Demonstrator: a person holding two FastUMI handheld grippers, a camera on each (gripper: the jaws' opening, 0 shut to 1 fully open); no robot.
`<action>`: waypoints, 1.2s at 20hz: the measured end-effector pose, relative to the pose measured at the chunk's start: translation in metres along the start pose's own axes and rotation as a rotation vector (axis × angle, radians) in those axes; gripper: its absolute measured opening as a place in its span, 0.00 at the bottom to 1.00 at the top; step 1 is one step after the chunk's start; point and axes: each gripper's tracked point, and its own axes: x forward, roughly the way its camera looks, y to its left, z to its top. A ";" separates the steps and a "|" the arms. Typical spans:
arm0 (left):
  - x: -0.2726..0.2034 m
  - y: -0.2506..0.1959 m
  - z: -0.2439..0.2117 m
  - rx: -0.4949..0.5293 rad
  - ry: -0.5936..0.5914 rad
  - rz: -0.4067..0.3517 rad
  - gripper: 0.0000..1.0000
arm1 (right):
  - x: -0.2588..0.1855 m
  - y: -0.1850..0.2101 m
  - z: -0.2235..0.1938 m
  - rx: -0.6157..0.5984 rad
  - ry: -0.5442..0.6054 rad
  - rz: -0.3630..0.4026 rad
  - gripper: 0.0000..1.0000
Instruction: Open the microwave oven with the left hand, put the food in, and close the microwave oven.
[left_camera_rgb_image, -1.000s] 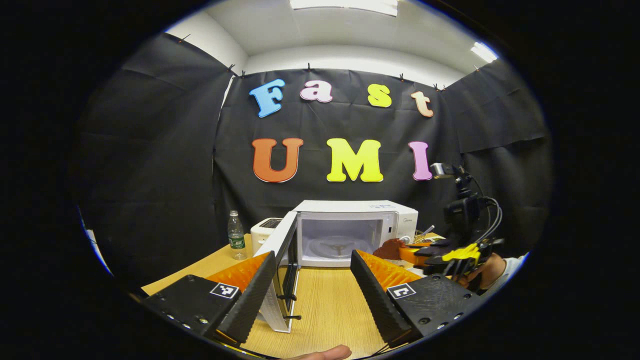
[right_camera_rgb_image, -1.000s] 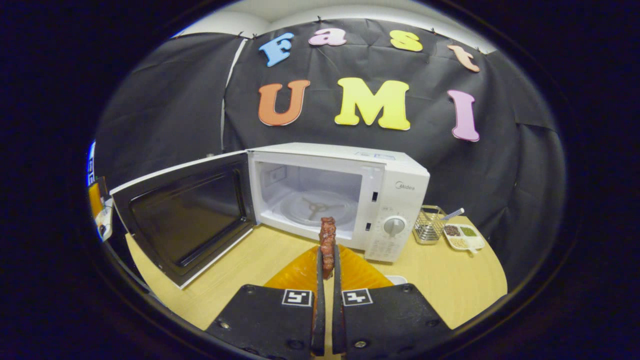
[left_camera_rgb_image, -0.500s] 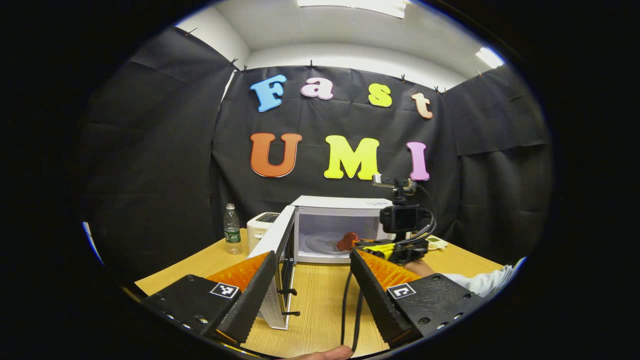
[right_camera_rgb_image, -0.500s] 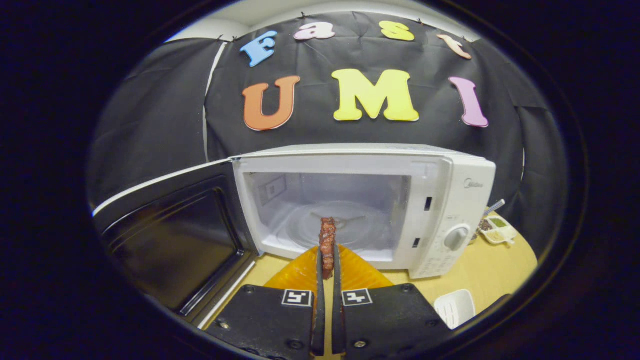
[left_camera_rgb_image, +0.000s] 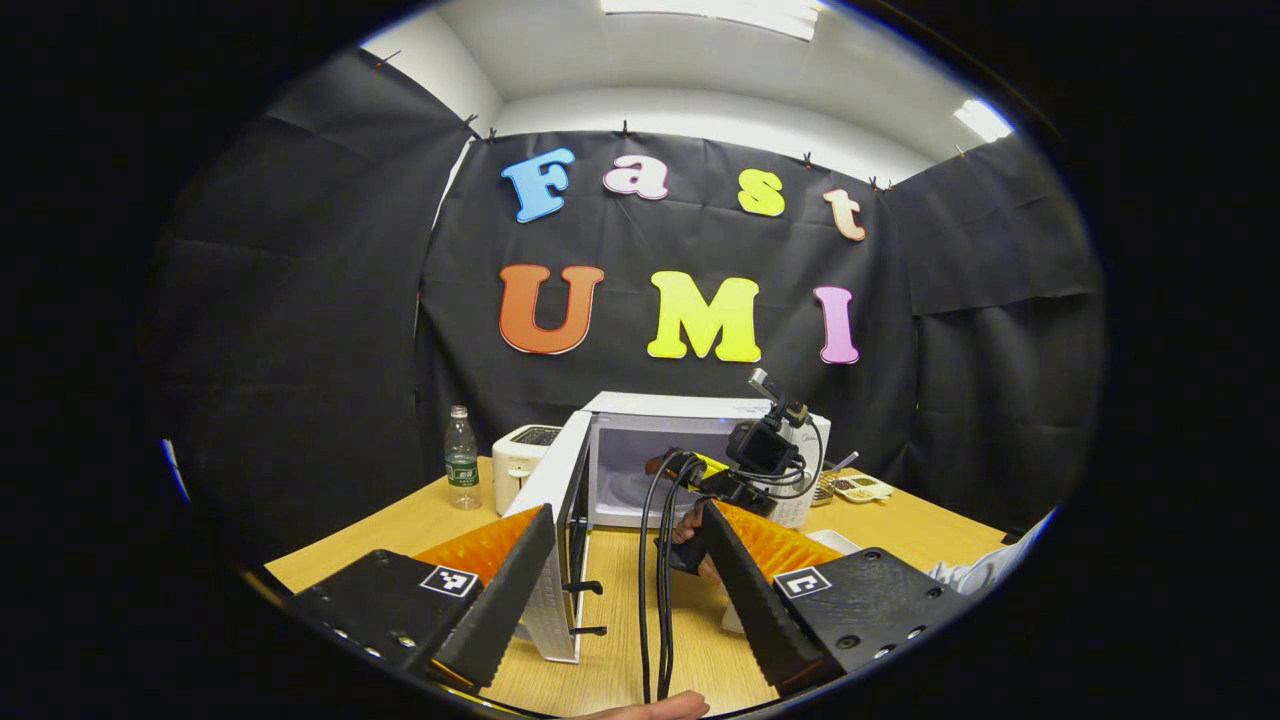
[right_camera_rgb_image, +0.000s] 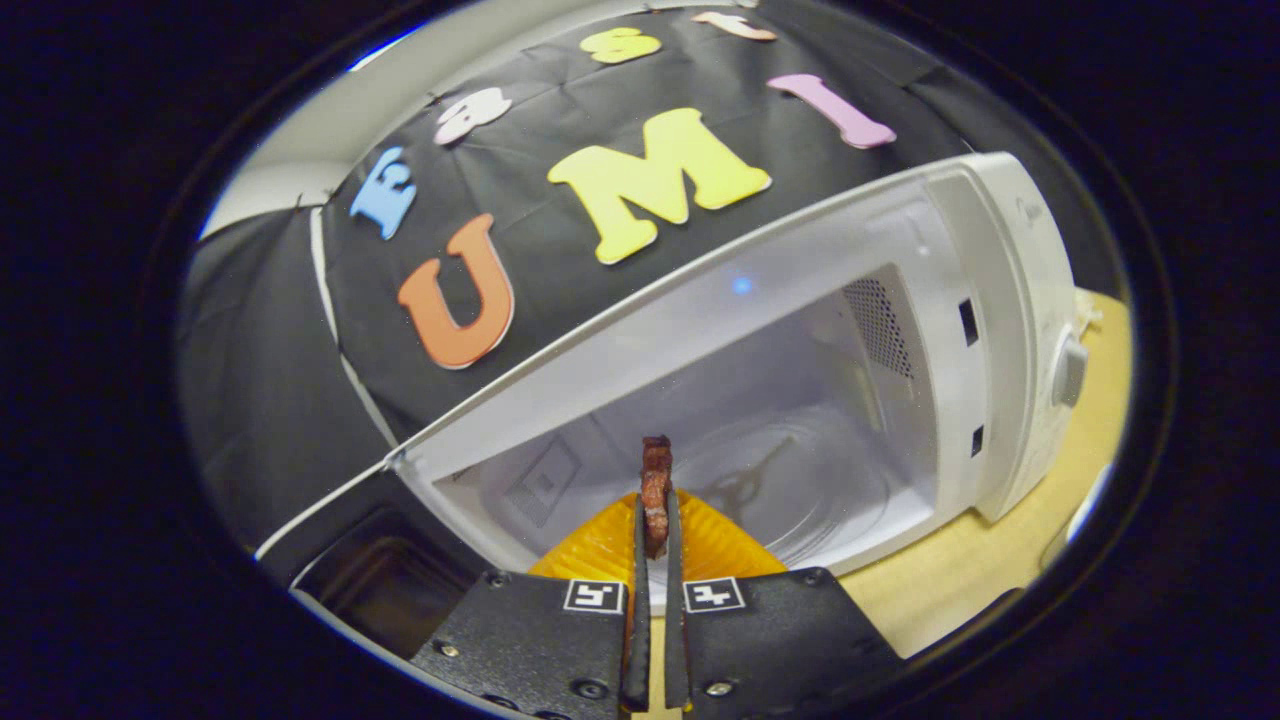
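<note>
Your microwave oven (left_camera_rgb_image: 700, 455) stands at the far middle of the desk (left_camera_rgb_image: 620, 600) with its door (left_camera_rgb_image: 560, 545) swung wide toward you on the left side, and in the right gripper view the glass turntable (right_camera_rgb_image: 800, 490) lies bare on the floor of the cavity. Your right gripper (right_camera_rgb_image: 655, 520) has its jaws narrow, both fingers pressing on the reddish-brown piece of food (right_camera_rgb_image: 656, 480), which stands upright above the tips at the mouth of the cavity, over the near edge of the turntable. In the left gripper view that gripper reaches into the opening from the right, its cables (left_camera_rgb_image: 655, 580) trailing toward you across the desk. Your left gripper (left_camera_rgb_image: 625, 570) hangs back near the door's free edge with its jaws wide and nothing between them. Left of the oven stand a white toaster (left_camera_rgb_image: 525, 460) and a water bottle (left_camera_rgb_image: 460, 460); right of it, a small tray of seasonings (left_camera_rgb_image: 860, 488) and a white dish (left_camera_rgb_image: 830, 542) on the desk.
</note>
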 end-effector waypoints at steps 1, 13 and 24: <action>0.001 0.001 0.000 0.008 -0.003 0.000 0.92 | 0.006 -0.004 -0.004 0.073 0.000 -0.028 0.09; -0.003 0.005 0.002 -0.033 -0.007 -0.011 0.92 | 0.039 -0.040 -0.024 0.219 -0.001 -0.183 0.03; -0.029 -0.012 0.023 -0.003 -0.038 -0.029 0.92 | -0.027 -0.022 0.005 -0.154 -0.030 -0.171 1.00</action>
